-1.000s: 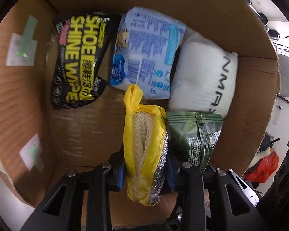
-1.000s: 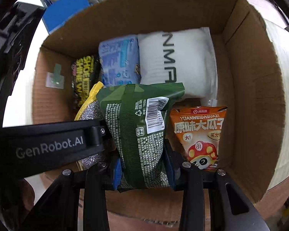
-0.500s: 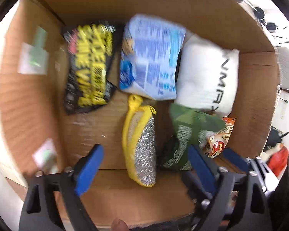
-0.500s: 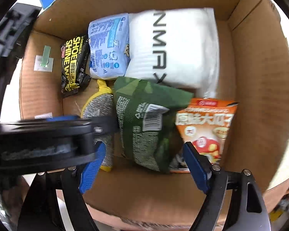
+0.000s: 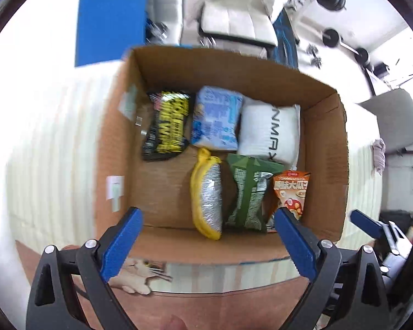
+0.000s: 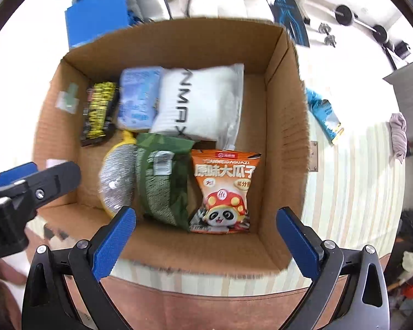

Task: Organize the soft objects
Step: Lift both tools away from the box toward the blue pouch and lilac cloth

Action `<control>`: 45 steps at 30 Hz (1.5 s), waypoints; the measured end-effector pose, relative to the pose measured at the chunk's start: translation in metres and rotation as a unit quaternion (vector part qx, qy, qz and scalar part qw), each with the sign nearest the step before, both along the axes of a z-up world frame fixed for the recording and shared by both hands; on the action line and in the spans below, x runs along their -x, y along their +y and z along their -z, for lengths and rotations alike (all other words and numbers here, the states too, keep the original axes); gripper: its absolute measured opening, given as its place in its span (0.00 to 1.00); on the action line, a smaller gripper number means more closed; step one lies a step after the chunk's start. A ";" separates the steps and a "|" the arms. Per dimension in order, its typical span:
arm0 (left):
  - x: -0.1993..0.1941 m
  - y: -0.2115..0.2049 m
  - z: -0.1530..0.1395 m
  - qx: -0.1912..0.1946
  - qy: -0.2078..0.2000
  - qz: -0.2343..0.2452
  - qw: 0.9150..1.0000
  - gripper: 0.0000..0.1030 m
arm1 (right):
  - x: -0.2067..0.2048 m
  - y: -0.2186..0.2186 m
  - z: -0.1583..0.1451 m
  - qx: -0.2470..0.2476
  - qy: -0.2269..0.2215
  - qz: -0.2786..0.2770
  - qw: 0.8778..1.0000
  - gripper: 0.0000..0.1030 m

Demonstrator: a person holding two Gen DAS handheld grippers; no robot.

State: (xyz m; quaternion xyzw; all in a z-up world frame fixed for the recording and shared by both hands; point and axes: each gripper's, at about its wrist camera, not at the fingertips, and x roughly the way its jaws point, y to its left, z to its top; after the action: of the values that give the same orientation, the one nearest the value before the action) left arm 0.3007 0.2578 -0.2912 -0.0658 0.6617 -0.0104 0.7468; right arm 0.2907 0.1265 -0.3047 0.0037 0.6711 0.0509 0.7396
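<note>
both my claws hang wide open and hold nothing: the left claw (image 5: 208, 227) and the right claw (image 6: 206, 227) sit above the near wall of the box (image 6: 286, 137), with every packed thing ahead of and below their tips. in the box i see two rows. the far row, left to right, is the black wipes pack (image 5: 168, 125), the blue pack (image 5: 216, 118) and the white pouch (image 5: 269, 132); the near row is the scrubber (image 5: 208, 192), the green bag (image 5: 247, 192) and the orange snack bag (image 6: 224, 189), each lying with its long axis running away from me. what seems left to pack is the teal packet (image 6: 325, 115), which lies outside the box on the striped cloth (image 6: 352, 181). from my right claw it is far ahead and well off to the right, beyond the box's right wall, with its long axis slanting from far-left to near-right. i cannot find it in the left view, and my left claw sits further left, so i judge the right claw the nearer one. to take it i would swing right over the wall and turn my fingers across its short width. the one open patch of box floor lies ahead-left of the left claw, beside the scrubber.
</note>
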 end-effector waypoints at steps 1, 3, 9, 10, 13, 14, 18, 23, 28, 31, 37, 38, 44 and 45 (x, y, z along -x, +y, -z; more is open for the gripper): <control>0.010 0.004 -0.007 -0.009 -0.014 -0.003 1.000 0.95 | 0.005 -0.001 -0.008 -0.002 -0.008 -0.001 1.000 1.00; 0.022 0.010 -0.024 -0.029 -0.043 -0.008 0.999 0.95 | 0.014 -0.004 -0.027 -0.004 -0.028 0.001 1.000 1.00; 0.056 0.005 -0.063 -0.078 -0.097 0.003 0.992 0.95 | 0.038 -0.012 -0.075 -0.015 -0.071 0.002 0.997 1.00; 0.061 0.005 -0.067 -0.082 -0.102 0.006 0.991 0.95 | 0.044 -0.014 -0.083 -0.017 -0.079 0.002 0.997 1.00; 0.075 0.003 -0.081 -0.083 -0.113 0.005 0.990 0.95 | 0.060 -0.019 -0.105 -0.026 -0.093 -0.001 0.995 1.00; 0.079 0.003 -0.085 -0.077 -0.114 0.003 0.991 0.95 | 0.066 -0.021 -0.112 -0.033 -0.097 -0.001 0.995 1.00; 0.092 -0.004 -0.100 -0.071 -0.127 -0.005 0.989 0.95 | 0.080 -0.025 -0.129 -0.050 -0.105 -0.006 0.993 1.00; 0.091 -0.027 -0.117 -0.036 -0.133 -0.020 0.990 0.95 | 0.087 -0.045 -0.148 -0.083 -0.128 0.002 0.988 1.00; 0.064 -0.077 -0.117 0.032 -0.121 -0.018 0.992 0.95 | 0.083 -0.102 -0.165 -0.117 -0.182 0.031 0.976 1.00; 0.035 -0.126 -0.109 0.080 -0.107 -0.004 0.991 0.95 | 0.073 -0.151 -0.173 -0.082 -0.209 0.036 0.974 1.00; -0.050 -0.233 -0.067 0.123 -0.060 -0.003 0.991 0.95 | 0.031 -0.282 -0.159 -0.040 -0.181 0.086 0.979 1.00; -0.064 -0.248 -0.055 0.118 -0.048 -0.008 0.992 0.95 | 0.025 -0.302 -0.154 -0.043 -0.174 0.095 0.979 1.00; -0.128 -0.310 0.034 0.082 0.029 -0.028 0.996 0.95 | -0.033 -0.406 -0.096 -0.016 -0.117 0.107 0.987 1.00; -0.137 -0.315 0.051 0.078 0.045 -0.035 0.995 0.95 | -0.045 -0.418 -0.083 -0.009 -0.104 0.103 0.989 1.00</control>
State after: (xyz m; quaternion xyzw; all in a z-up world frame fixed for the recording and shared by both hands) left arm 0.4374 -0.0571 -0.3417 -0.1478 0.6893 -0.0327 0.7085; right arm 0.3353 -0.2917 -0.2222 0.0739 0.5863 -0.0193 0.8065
